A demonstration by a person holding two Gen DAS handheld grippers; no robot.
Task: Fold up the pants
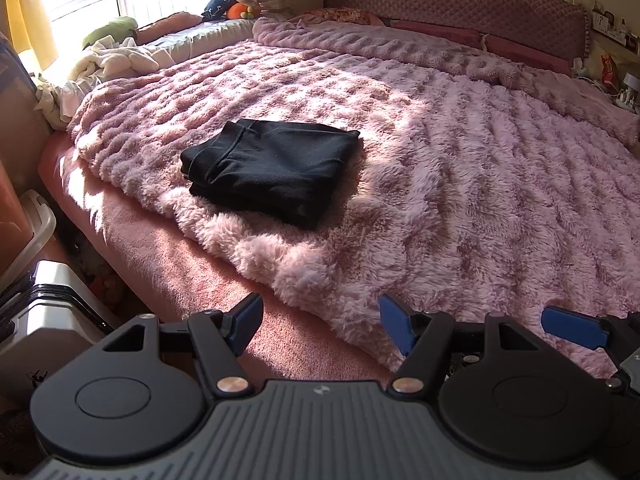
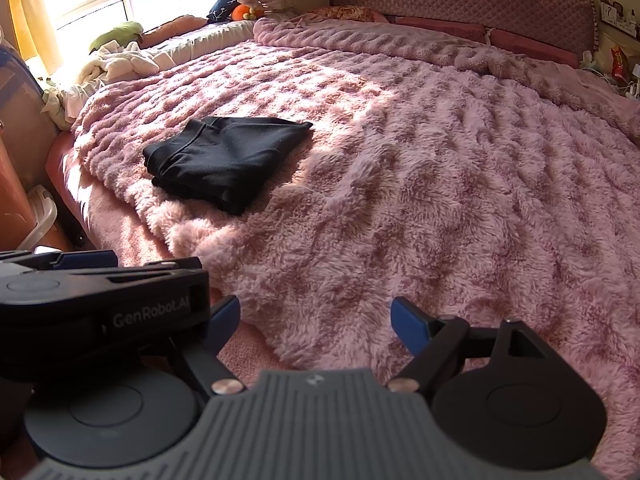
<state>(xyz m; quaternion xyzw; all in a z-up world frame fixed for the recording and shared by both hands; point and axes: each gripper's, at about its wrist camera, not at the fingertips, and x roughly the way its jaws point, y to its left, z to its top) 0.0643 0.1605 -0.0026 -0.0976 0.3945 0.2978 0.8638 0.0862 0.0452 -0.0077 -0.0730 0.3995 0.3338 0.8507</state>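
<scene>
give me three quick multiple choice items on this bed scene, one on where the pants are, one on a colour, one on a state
1. Where do the pants lie?
A. on the fluffy blanket, near its window-side edge
B. on the floor beside the bed
C. against the headboard

2. What colour are the pants?
A. white
B. black
C. green

3. In what state are the pants?
A. spread out flat at full length
B. held up in the fingers
C. folded into a compact stack, with nothing touching them

Answers:
1 A, they rest on the pink blanket close to the edge that faces the window, far from the headboard.
2 B, the fabric is black against the pink pile.
3 C, layered edges show at the near side, and both the left gripper and the right gripper stand open, apart from them.
</scene>
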